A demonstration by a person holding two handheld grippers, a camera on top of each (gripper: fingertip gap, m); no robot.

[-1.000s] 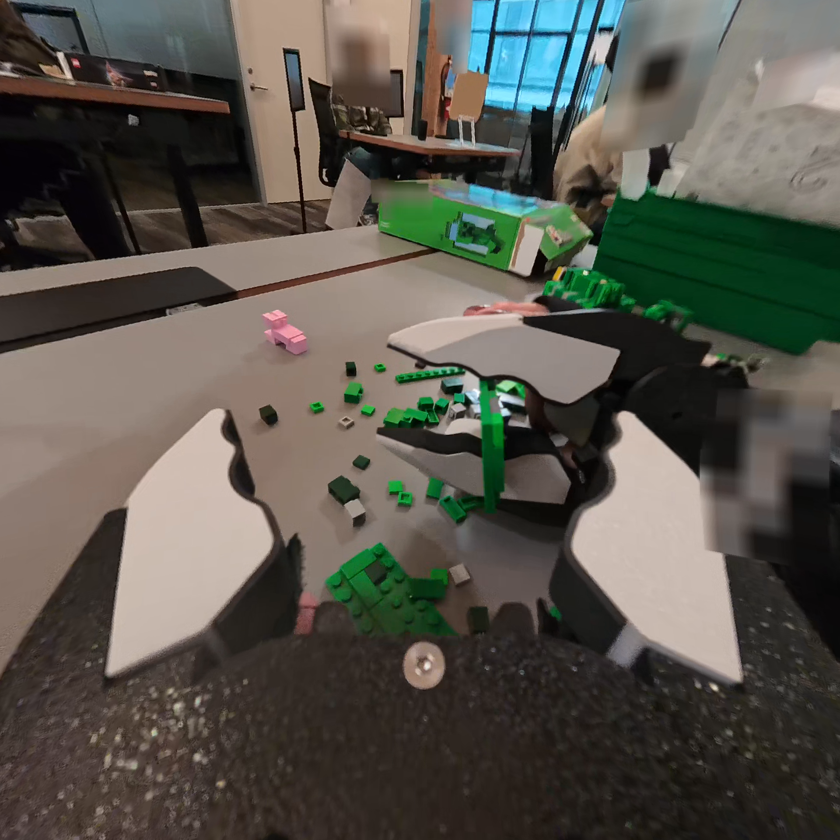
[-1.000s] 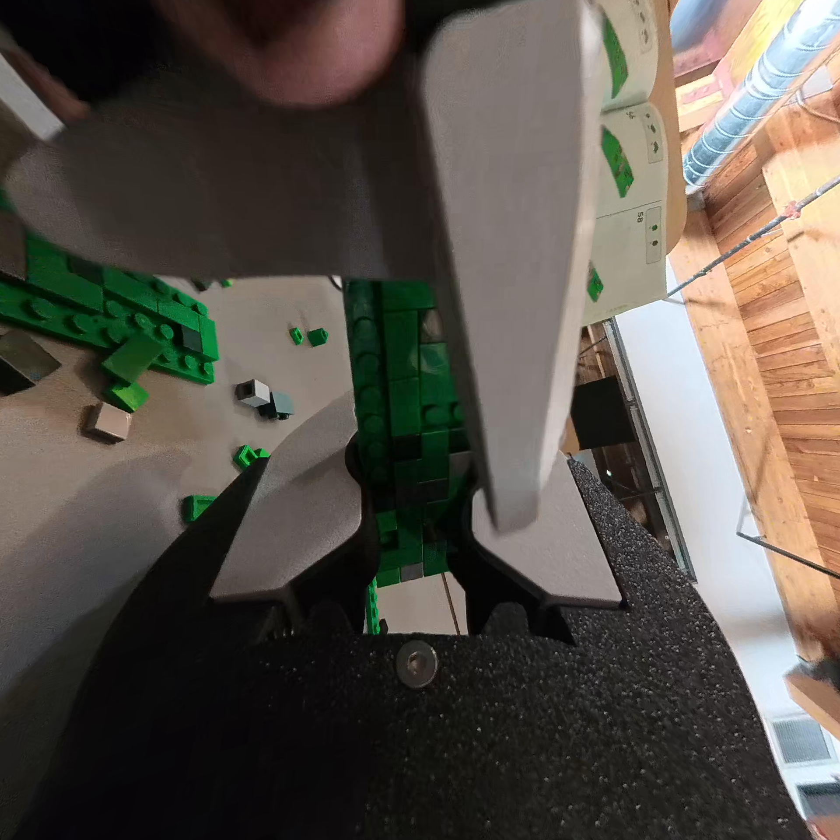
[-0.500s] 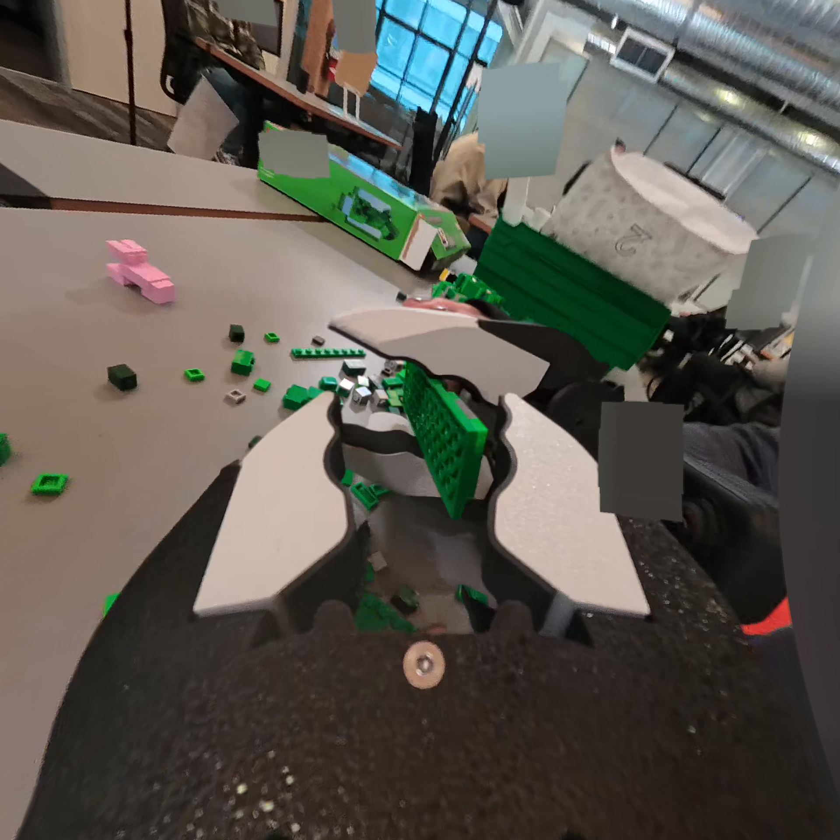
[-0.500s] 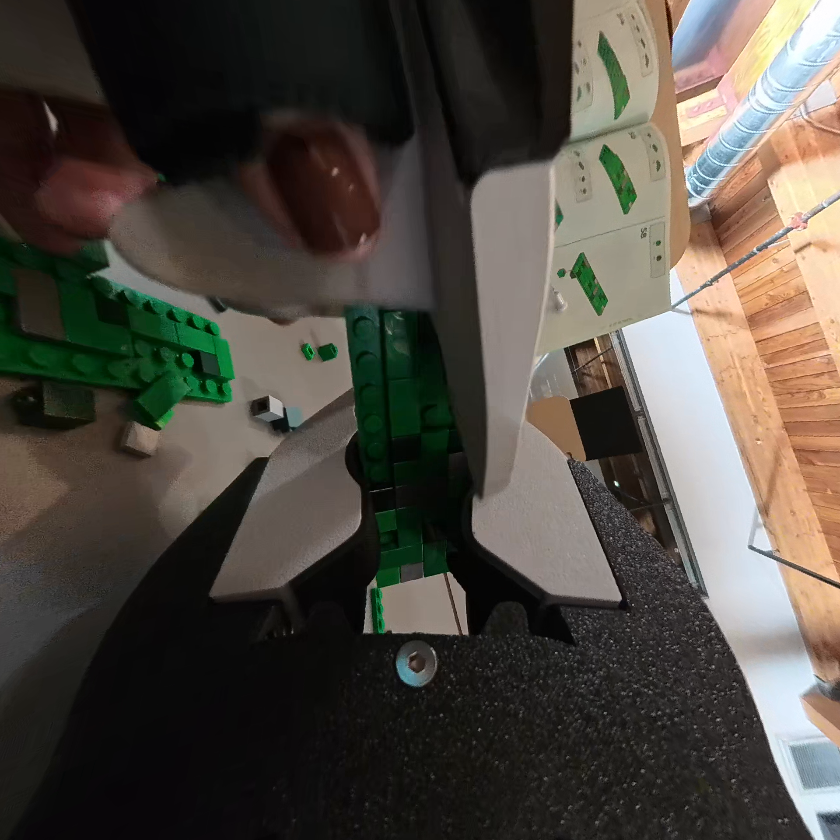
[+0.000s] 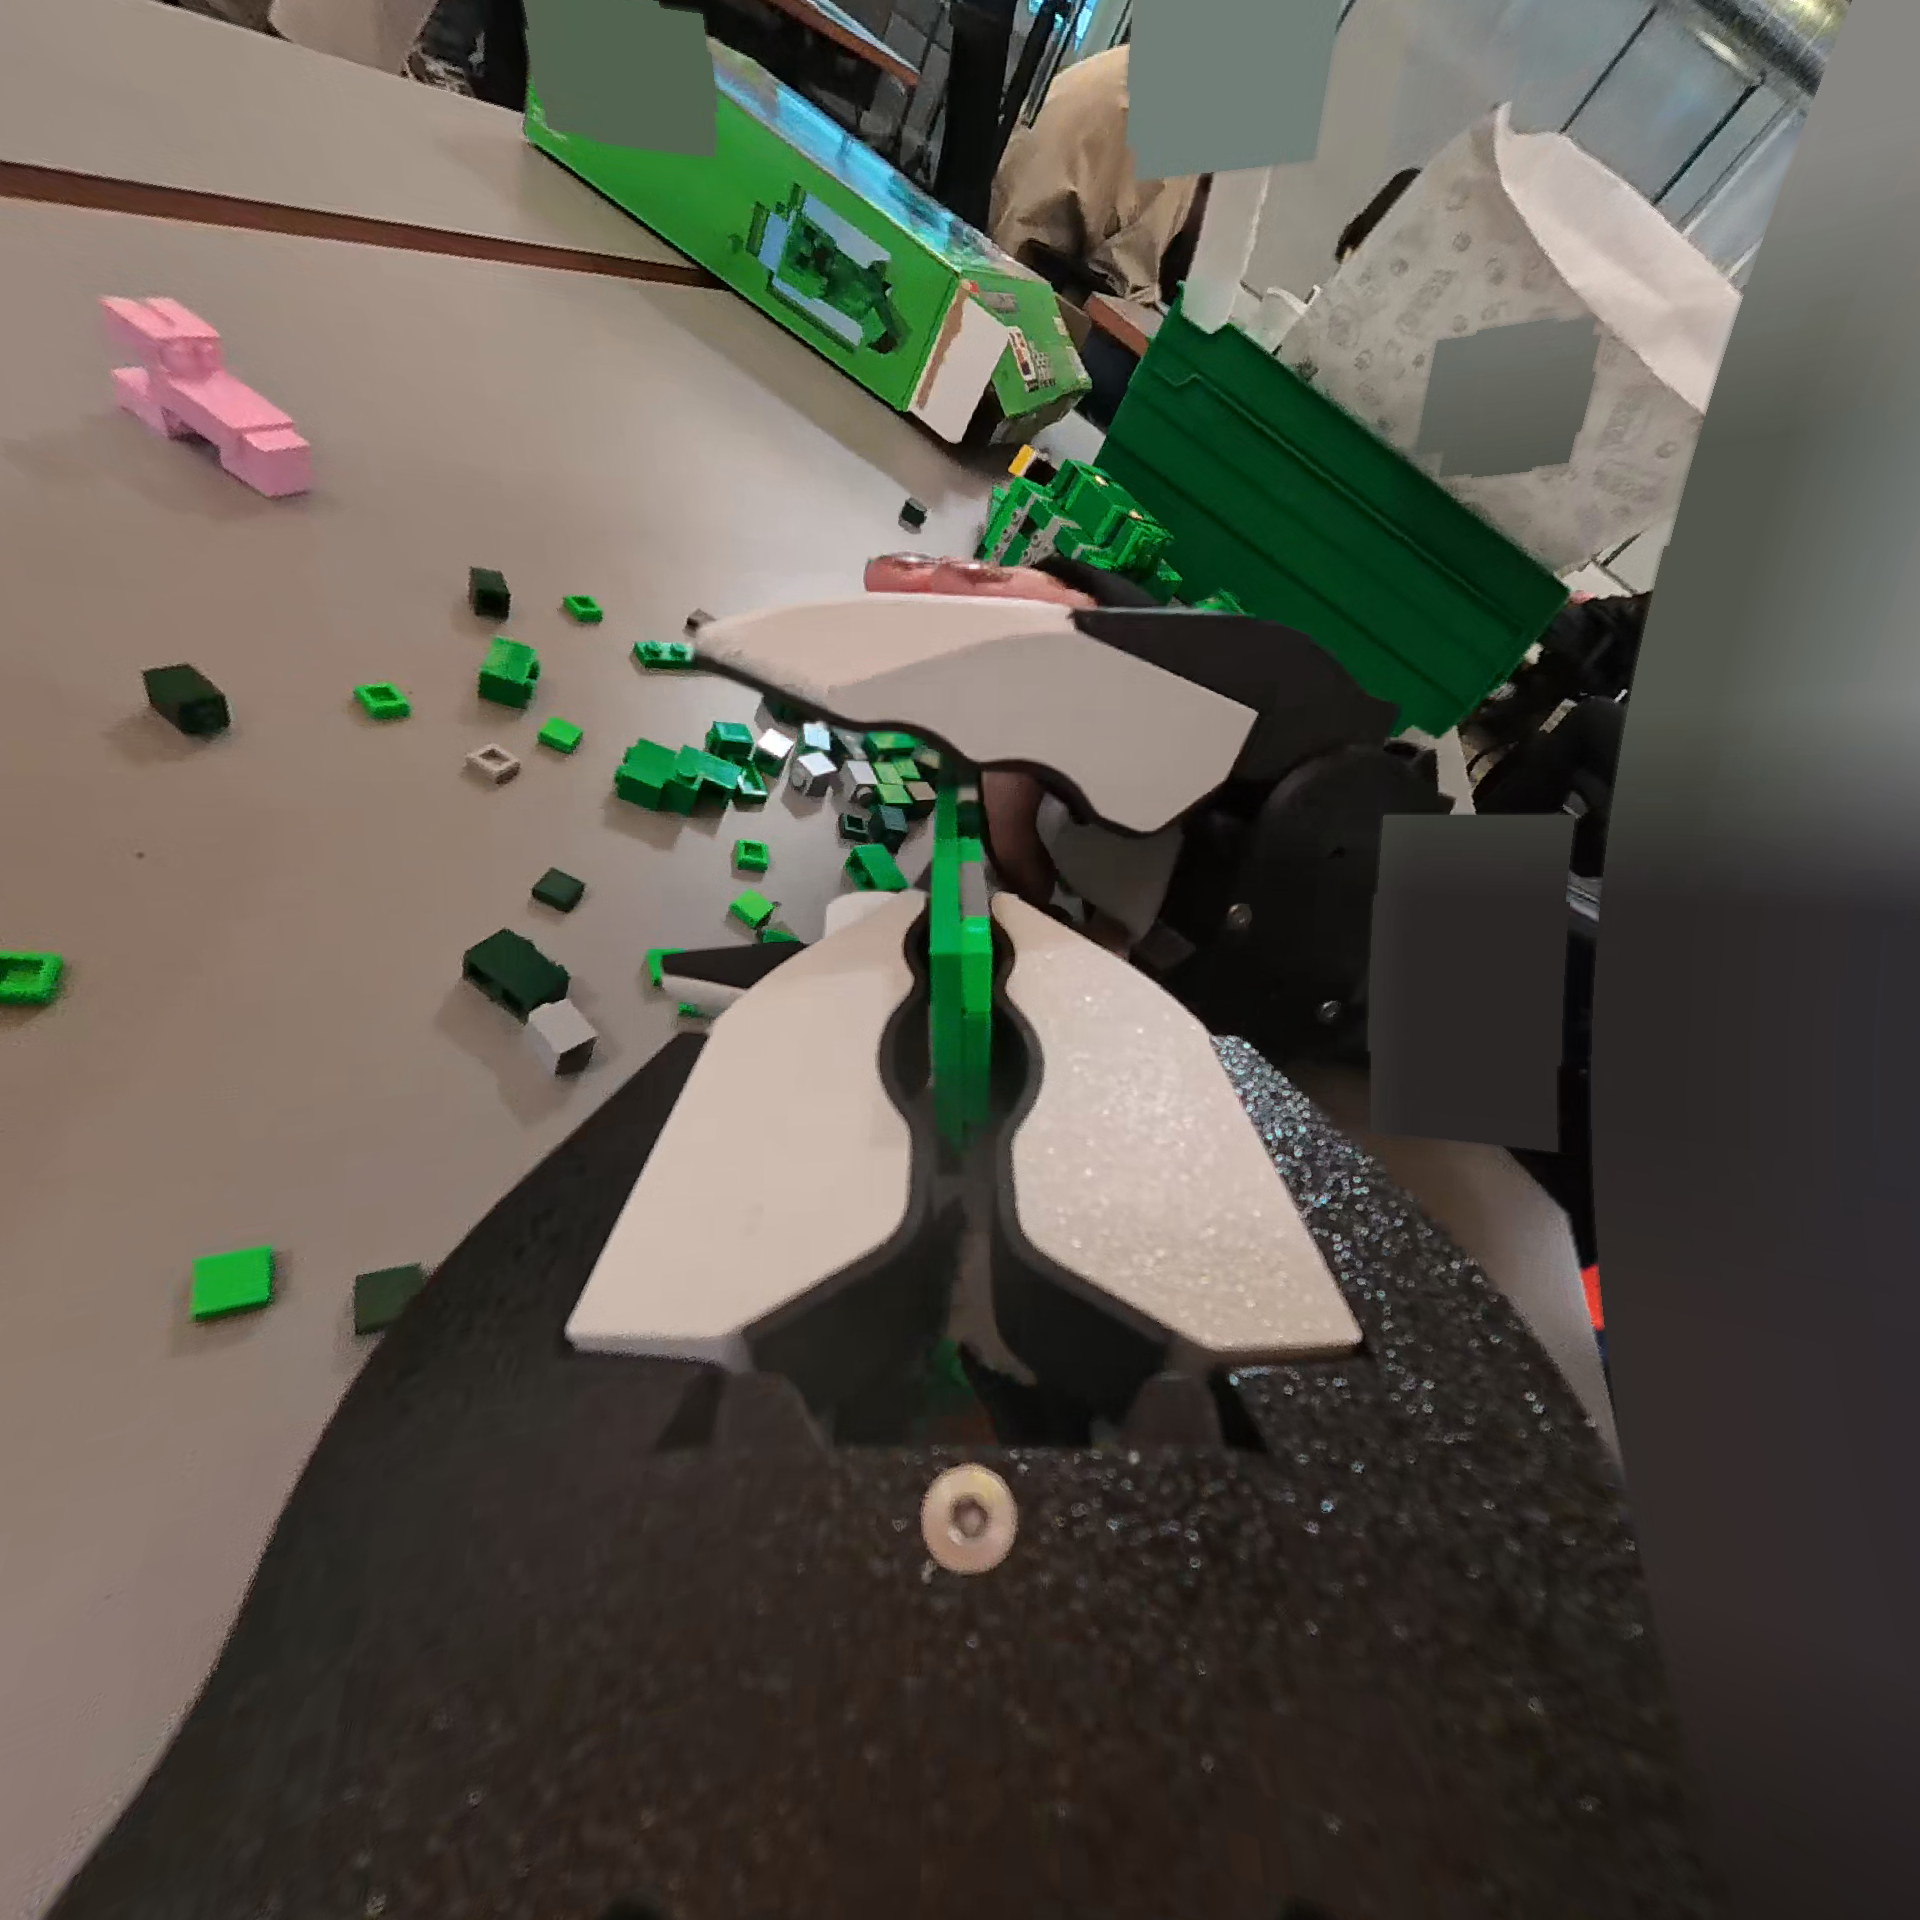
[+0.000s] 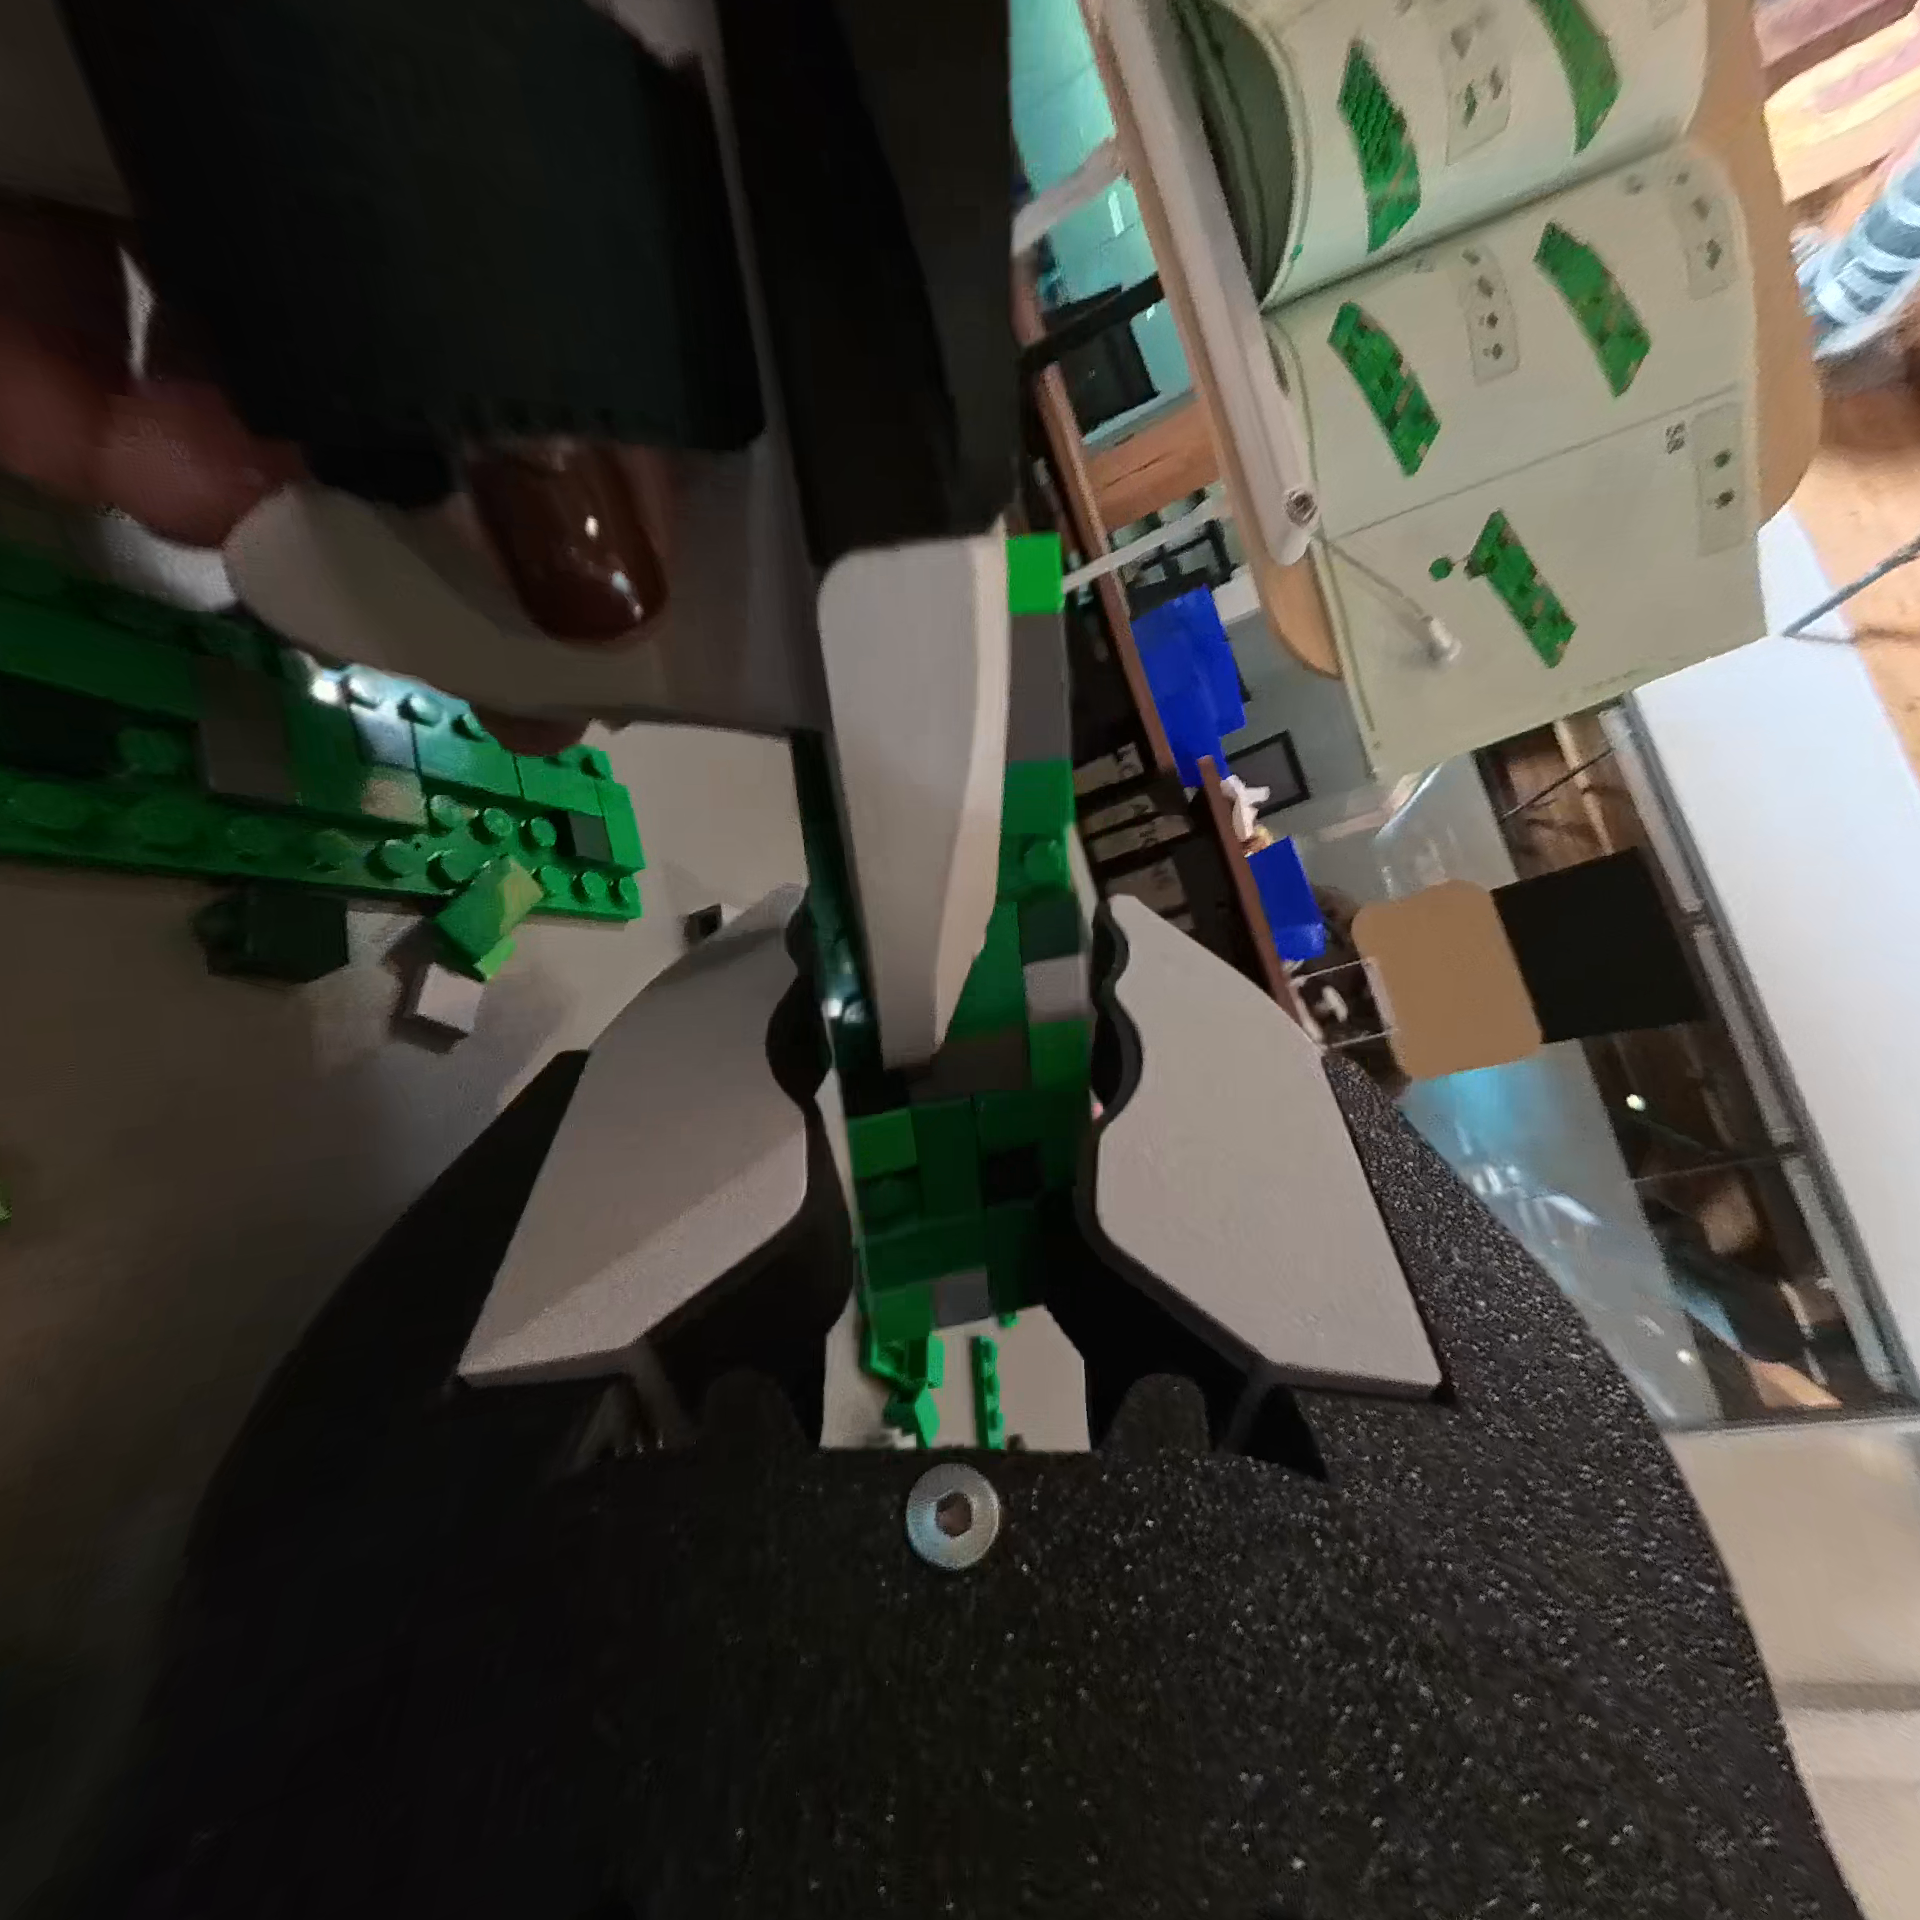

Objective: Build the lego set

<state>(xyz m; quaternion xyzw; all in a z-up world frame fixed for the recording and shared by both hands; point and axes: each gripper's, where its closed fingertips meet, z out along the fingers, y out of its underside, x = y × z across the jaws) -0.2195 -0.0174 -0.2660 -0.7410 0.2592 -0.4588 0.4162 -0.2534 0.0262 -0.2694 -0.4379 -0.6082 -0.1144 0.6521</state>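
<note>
- Both my grippers, left (image 5: 961, 997) and right (image 6: 951, 1029), clamp 1 green panel (image 5: 954, 977), held edge-on above the table (image 5: 312, 582).
- Step, I judge: handover; next, 1 gripper lets go.

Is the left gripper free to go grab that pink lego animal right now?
Probably not yet: the left gripper is shut on the green plate, also held by the right gripper. The table toward the pink lego animal looks open.
</note>
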